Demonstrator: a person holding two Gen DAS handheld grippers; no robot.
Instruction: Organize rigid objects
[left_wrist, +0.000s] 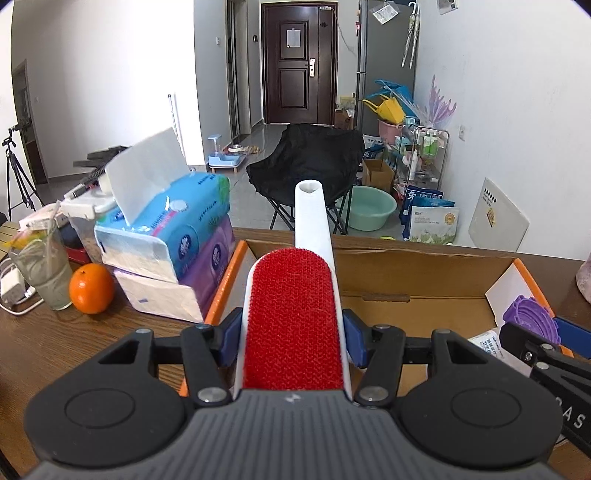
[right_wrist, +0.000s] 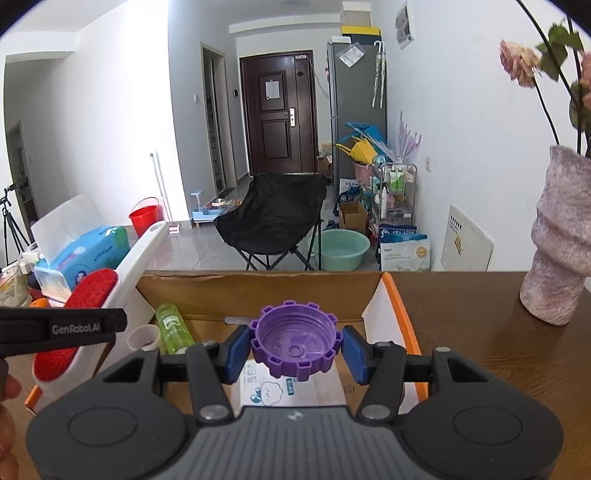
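The left gripper (left_wrist: 291, 341) pinches a white plastic lint brush (left_wrist: 293, 317) with a fuzzy red pad, above the cardboard box's (left_wrist: 424, 266) left edge. The right gripper (right_wrist: 293, 349) clamps a ridged purple cap (right_wrist: 294, 341), hollow side up, over the box's middle.

Fuzzy red cloth on a smooth white plastic lint brush (left_wrist: 293, 321), matt brown cardboard box (right_wrist: 258, 291), wood-grain table (right_wrist: 517, 350)

You can read "GenRobot.AI" in pale letters along the black side of the left gripper (right_wrist: 293, 321) at the left edge of the right wrist view.
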